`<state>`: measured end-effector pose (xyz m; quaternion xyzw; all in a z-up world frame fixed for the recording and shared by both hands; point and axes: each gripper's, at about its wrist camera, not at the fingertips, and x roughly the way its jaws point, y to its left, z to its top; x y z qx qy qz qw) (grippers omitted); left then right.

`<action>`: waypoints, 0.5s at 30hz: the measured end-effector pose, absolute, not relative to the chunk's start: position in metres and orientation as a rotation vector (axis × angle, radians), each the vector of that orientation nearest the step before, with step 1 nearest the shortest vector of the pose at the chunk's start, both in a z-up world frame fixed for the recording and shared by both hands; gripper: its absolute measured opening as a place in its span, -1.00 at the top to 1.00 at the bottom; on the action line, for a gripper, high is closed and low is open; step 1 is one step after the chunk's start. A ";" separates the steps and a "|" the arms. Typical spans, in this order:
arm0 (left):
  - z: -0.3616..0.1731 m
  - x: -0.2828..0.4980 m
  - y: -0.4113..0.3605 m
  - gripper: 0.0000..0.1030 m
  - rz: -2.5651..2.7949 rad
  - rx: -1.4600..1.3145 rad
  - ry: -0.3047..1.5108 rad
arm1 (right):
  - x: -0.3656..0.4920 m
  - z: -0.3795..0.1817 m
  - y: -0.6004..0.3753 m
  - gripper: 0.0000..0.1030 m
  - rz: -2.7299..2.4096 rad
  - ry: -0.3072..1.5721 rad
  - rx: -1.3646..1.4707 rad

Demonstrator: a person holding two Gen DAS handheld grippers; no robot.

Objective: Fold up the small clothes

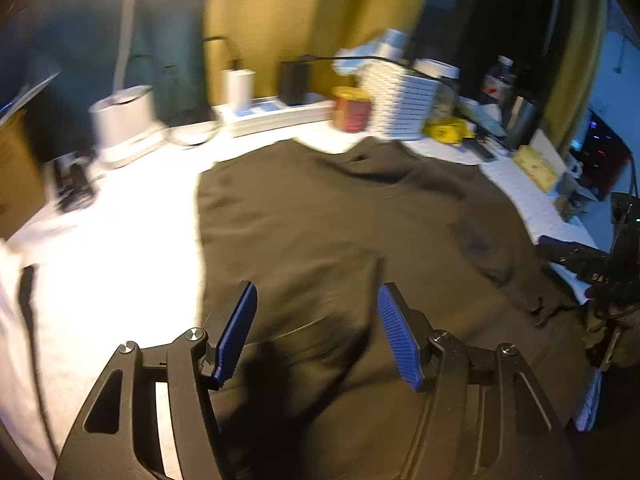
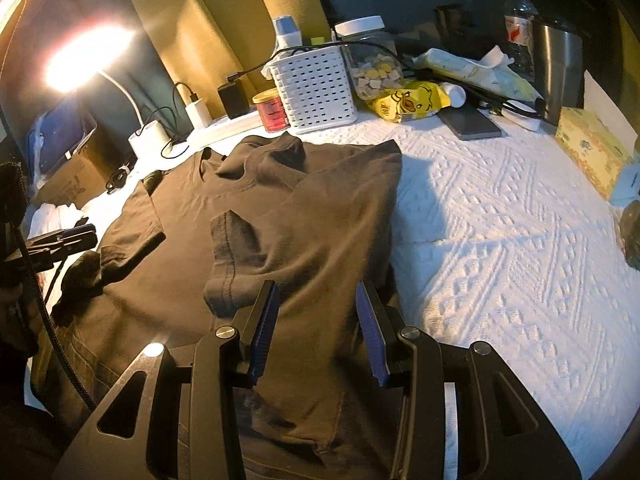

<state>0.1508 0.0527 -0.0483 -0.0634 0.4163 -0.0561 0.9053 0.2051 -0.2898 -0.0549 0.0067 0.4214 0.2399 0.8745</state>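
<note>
A dark brown T-shirt [image 2: 288,208] lies on the white textured cover [image 2: 500,220], its right side folded inward with a sleeve lying on top. It also shows in the left wrist view [image 1: 352,224], blurred. My right gripper [image 2: 317,292] is open just above the shirt's near right part, blue pads apart and empty. My left gripper [image 1: 317,292] is open and empty above the shirt's near left part; it also shows at the left edge of the right wrist view [image 2: 76,236]. The right gripper shows dimly at the right edge of the left wrist view [image 1: 600,276].
Along the back stand a white slotted basket [image 2: 316,88], a red can [image 2: 272,112], a snack jar [image 2: 370,60], a yellow duck bag [image 2: 408,102], a phone [image 2: 470,122], a steel tumbler [image 2: 558,72], a water bottle [image 2: 520,12], a tissue box [image 2: 592,148], chargers and a lamp [image 2: 86,58].
</note>
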 end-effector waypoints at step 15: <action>-0.075 0.122 0.070 0.52 -0.153 -0.113 0.930 | 0.198 -0.053 -0.264 0.17 0.534 0.890 -0.027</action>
